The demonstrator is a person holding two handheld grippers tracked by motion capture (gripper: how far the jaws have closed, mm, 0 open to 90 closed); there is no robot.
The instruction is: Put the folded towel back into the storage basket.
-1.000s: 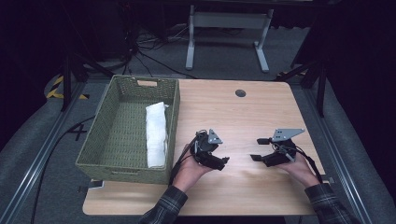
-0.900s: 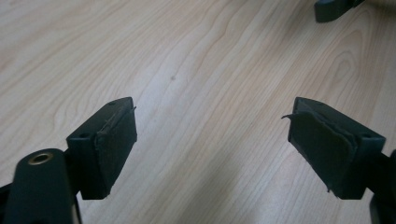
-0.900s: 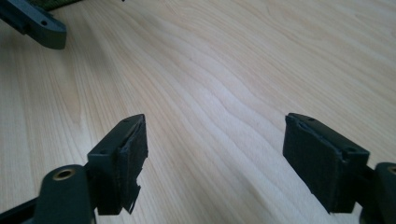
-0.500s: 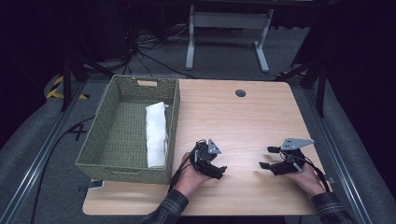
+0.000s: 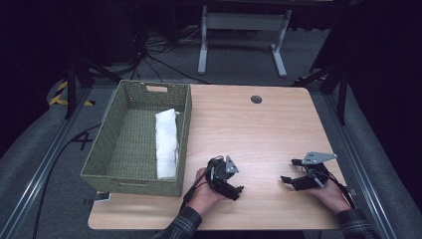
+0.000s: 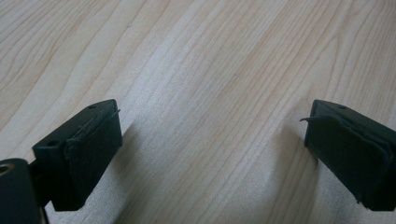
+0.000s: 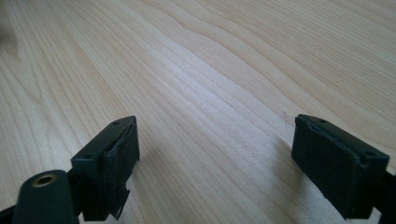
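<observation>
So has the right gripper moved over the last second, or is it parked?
Yes. In the high view the right gripper has drawn back toward the person's near edge of the table, farther from the round hole, with its jaws open.

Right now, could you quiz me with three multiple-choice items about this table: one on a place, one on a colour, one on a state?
1. Where does the folded white towel lie?
A. in the wicker basket
B. on the table
C. on the floor

2. What colour is the basket?
A. red
B. olive green
C. blue

3. How do the left gripper and right gripper stand?
A. both shut
B. both open, empty
C. both holding cloth

Answers: 1 A, it rests along the basket's right wall. 2 B, the weave is green. 3 B, bare wood shows between the jaws.
</observation>
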